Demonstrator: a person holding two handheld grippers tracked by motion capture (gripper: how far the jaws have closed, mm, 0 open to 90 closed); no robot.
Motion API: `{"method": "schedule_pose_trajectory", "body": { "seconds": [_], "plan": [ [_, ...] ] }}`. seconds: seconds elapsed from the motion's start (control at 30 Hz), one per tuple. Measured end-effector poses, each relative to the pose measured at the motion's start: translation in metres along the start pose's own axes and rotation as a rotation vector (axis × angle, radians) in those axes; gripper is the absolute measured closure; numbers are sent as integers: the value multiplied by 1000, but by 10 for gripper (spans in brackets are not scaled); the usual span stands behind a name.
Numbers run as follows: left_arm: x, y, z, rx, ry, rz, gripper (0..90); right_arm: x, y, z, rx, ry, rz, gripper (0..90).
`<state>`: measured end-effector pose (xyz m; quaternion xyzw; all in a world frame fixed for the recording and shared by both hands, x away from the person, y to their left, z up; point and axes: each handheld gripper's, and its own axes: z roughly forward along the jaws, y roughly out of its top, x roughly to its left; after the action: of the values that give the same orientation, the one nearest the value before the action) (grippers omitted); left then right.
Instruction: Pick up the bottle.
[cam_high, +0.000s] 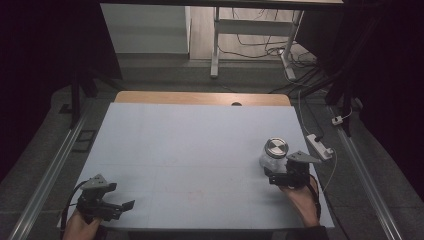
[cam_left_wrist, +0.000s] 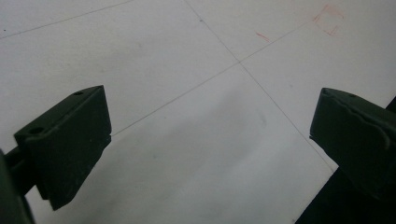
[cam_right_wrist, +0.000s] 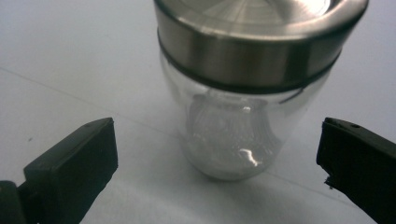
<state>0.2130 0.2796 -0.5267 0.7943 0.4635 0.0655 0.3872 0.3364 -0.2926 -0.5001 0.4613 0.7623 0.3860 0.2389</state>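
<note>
From above, your right tongs (cam_high: 280, 176) sit just behind the glass jar (cam_high: 274, 156), which stands upright near the right edge of the worktop (cam_high: 190, 150). Your left tongs (cam_high: 117, 207) rest at the near left corner. In the left gripper view, they are spread apart over bare worktop. In the right gripper view, your tongs are released, with the jar between and just ahead of them, metal lid (cam_right_wrist: 252, 32) on.

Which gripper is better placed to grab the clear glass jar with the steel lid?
Right. The right gripper sits open just before the clear glass jar; the left gripper is across the white table.
</note>
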Motion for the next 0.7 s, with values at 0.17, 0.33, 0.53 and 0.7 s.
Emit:
{"method": "schedule_pose_trajectory", "body": {
  "seconds": [0.17,0.33,0.53,0.7],
  "plan": [
    [0,0,0,1,-2,-2,0,-2,4,11,11,-13,-9,0],
    [1,0,0,4,-3,-2,0,-5,9,21,13,-19,-17,0],
    [1,0,1,6,-6,-3,0,-4,13,32,17,-27,-48,0],
    [1,0,1,7,-10,-2,0,-9,14,35,2,-15,-31,134]
  ]
}}
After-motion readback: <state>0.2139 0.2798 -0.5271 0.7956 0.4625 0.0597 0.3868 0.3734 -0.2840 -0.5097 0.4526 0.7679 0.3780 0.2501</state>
